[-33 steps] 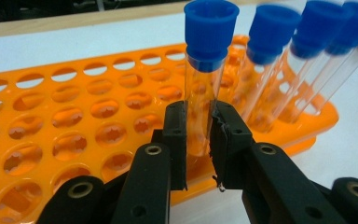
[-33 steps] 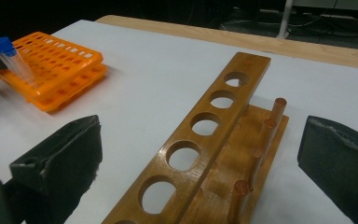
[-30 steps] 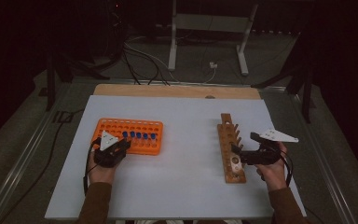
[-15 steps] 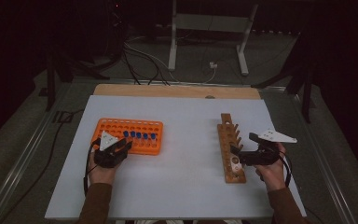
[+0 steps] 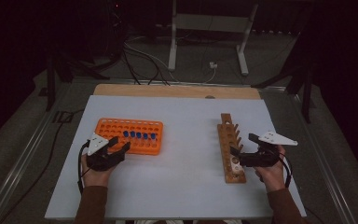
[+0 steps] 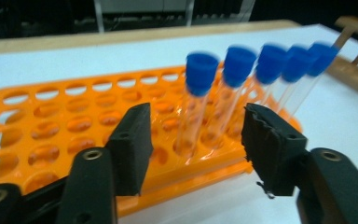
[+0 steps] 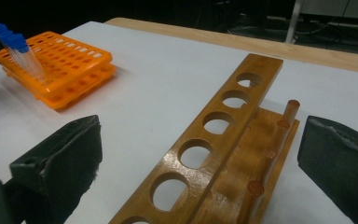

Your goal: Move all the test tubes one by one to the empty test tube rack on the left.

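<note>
An orange tube rack (image 5: 121, 128) lies at the table's left, with a row of several blue-capped clear tubes (image 5: 140, 135) standing in it. My left gripper (image 5: 120, 145) sits at the rack's near edge. Its jaws have just been opening and stand apart without touching anything. In the left gripper view the nearest tubes (image 6: 198, 93) rise just beyond the gap of the left gripper (image 6: 198, 144). A wooden rack (image 5: 230, 140) with empty holes lies at the right. My right gripper (image 5: 242, 144) is open wide, one jaw on each side of the wooden rack (image 7: 223, 116).
The white table top (image 5: 186, 154) has a wooden strip (image 5: 177, 91) along its far edge. Behind it, on the dark floor, are cables and a white metal stand (image 5: 209, 28). Metal rails run along both sides of the table.
The left gripper's jaws have spread apart at the orange rack's near edge. The right gripper and both racks have stayed where they were.
</note>
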`<state>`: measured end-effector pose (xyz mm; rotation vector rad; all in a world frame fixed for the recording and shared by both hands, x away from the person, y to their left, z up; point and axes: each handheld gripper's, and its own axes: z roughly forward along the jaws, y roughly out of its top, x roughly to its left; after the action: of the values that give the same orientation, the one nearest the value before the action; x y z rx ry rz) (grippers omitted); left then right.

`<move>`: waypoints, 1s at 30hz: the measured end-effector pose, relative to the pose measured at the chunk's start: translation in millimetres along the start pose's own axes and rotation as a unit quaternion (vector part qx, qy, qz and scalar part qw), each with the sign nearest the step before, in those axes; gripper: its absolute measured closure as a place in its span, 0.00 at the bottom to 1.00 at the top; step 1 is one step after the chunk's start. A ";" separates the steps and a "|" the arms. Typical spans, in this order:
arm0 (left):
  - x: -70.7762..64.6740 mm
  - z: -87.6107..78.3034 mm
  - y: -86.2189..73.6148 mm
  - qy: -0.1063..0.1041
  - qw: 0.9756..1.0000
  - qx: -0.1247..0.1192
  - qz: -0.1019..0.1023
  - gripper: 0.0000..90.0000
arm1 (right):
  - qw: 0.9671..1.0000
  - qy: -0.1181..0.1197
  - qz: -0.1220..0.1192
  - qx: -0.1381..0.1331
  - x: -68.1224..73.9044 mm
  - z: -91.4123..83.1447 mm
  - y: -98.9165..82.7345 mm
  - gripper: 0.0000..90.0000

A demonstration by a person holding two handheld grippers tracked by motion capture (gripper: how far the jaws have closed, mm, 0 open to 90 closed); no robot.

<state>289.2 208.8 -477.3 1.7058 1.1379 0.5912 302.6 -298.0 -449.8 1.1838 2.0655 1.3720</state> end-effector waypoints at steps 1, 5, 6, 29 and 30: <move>-0.4 -1.9 0.6 -0.002 1.000 -0.006 0.001 0.46 | 1.000 0.001 -0.001 -0.003 0.1 -0.5 -0.2 0.00; -3.2 -12.0 2.4 -0.004 1.000 -0.029 0.006 0.36 | 1.000 0.001 -0.003 -0.011 0.1 -2.4 -1.2 0.00; -3.9 -14.6 2.2 -0.003 0.999 -0.032 0.006 0.35 | 1.000 -0.001 -0.005 -0.012 0.6 -3.1 -1.7 0.00; -4.3 -42.2 1.2 0.021 0.998 -0.061 0.001 0.01 | 0.999 -0.005 -0.004 -0.047 -5.1 -12.8 -7.8 0.00; -4.5 -42.9 1.5 0.024 0.998 -0.065 0.000 0.01 | 0.999 -0.005 -0.004 -0.048 -5.3 -13.0 -7.7 0.00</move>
<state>253.9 223.9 -457.5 1.5887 1.1083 0.6951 293.2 -310.8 -451.6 1.1390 1.9713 1.4426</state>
